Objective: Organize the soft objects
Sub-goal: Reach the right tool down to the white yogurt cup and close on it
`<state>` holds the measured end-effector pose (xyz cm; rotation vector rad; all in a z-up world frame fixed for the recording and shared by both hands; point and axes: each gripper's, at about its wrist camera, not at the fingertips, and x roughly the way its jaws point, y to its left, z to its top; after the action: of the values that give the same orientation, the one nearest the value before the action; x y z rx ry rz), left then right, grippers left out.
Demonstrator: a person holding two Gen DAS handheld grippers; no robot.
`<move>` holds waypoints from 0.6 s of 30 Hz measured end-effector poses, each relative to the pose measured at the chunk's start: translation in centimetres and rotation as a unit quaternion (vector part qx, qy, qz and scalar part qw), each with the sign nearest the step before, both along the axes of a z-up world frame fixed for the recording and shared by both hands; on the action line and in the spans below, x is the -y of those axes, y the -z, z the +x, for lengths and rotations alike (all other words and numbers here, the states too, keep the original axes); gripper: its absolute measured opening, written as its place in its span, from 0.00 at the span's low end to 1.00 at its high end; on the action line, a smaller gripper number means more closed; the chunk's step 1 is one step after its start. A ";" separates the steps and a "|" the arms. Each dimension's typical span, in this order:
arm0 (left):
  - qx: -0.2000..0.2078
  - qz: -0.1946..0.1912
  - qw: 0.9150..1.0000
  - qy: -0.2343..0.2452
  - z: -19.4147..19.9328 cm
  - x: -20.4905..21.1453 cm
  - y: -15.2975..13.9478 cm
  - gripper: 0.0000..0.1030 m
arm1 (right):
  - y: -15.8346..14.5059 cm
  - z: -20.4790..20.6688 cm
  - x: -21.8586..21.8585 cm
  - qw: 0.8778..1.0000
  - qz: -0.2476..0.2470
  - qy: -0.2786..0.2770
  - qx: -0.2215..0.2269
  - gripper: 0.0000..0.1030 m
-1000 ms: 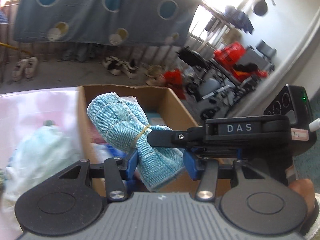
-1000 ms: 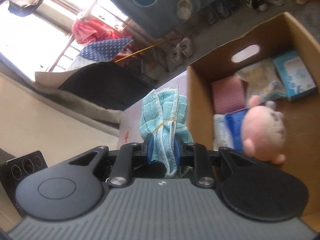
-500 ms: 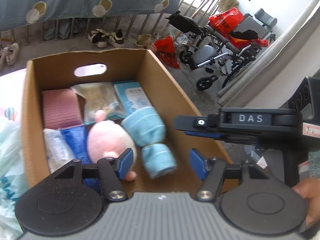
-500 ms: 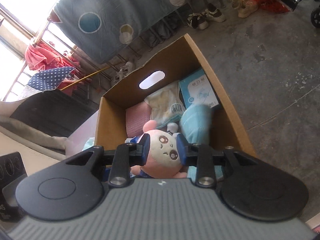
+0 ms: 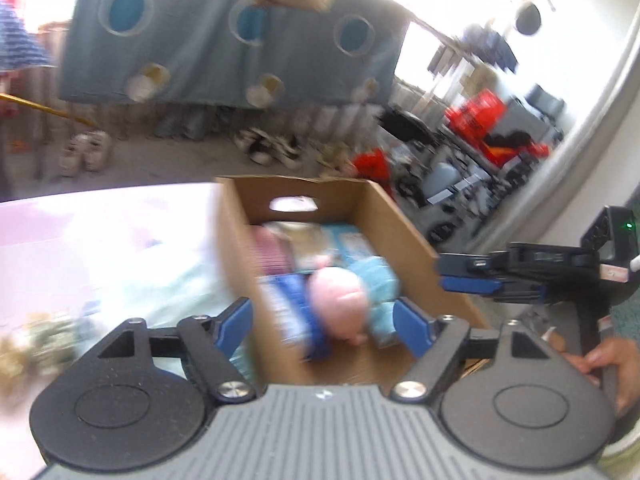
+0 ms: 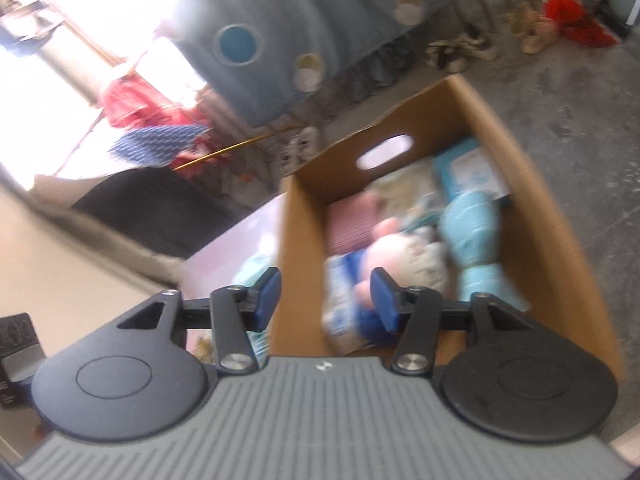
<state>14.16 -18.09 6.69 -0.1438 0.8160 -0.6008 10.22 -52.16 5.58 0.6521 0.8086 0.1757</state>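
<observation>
Grey concrete floor [image 6: 580, 92] runs past a row of shoes [image 5: 268, 148] under a big blue cloth with round spots [image 5: 224, 36] that hangs in front of bright windows. Off to one side sit red bags and a wheelchair, all blurry. Close by is a pink bench [image 5: 100, 224] with a pale, blurry heap on it, and a brown cardboard box [image 6: 532, 216] stands right beside it. The soft things lie inside the box: a pink plush toy [image 5: 340, 300], a light blue rolled towel [image 6: 474, 236] next to it, a red striped cloth [image 6: 346, 224] at the back and a blue packet [image 6: 466, 172] in the far corner. The left gripper [image 5: 322, 320] hangs over the near edge of the box with its jaws spread wide; they have just been opening, and they hold nothing. The right gripper [image 6: 324, 294] also has its jaws apart, not as wide; they have just been opening too, with nothing pinched between them. A hand [image 5: 612, 364] grips the right gripper's handle.
</observation>
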 end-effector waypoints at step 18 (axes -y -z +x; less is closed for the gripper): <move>-0.031 0.000 0.972 -0.233 -11.4 -24.6 7.5 0.72 | 6.8 -0.6 -23.9 0.970 0.148 -0.181 -0.060 0.54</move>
<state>2.77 6.53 -0.84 -0.3448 0.8080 -0.1526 9.65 -28.22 -1.18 0.7959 1.0262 0.6024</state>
